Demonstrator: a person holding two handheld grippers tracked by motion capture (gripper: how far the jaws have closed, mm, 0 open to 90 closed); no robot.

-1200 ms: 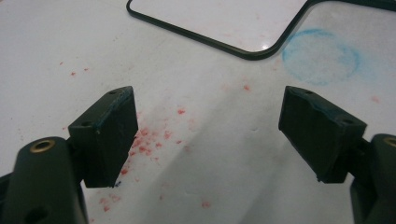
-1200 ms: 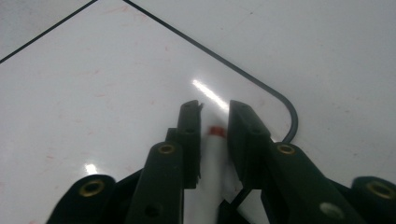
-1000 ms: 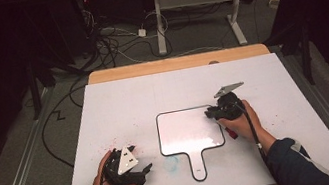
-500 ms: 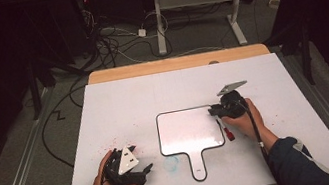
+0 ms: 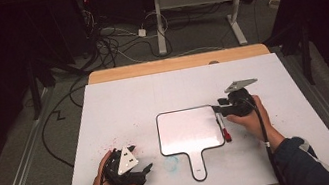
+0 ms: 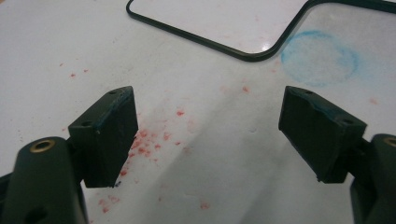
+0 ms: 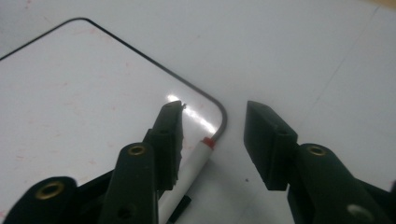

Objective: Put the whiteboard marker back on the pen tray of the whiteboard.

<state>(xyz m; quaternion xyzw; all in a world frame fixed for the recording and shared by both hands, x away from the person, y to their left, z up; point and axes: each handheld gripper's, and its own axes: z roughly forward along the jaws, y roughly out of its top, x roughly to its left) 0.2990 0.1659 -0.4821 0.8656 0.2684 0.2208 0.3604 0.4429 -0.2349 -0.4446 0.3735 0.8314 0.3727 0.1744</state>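
A small white dry-erase board (image 5: 189, 129) with a black rim and a handle lies flat on the white table. A white marker (image 5: 223, 128) with a red band lies along the board's right edge. My right gripper (image 5: 220, 108) hovers just over the marker's far end. Its jaws have just been opening and now stand open. In the right gripper view the marker (image 7: 198, 156) lies by the left pad (image 7: 170, 128), and the other pad stands clear of it. My left gripper (image 5: 141, 173) rests open at the front left with nothing between its pads (image 6: 109, 135).
A blue smudge (image 6: 320, 58) marks the table beside the board's handle (image 5: 198, 165), and red specks (image 6: 144, 142) dot the surface under the left gripper. The table's wooden far edge (image 5: 178, 63) meets a dark floor with cables and desk legs.
The right gripper's jaws have opened and let go of the marker, which now lies at the board's right edge. The left hand has stayed still.
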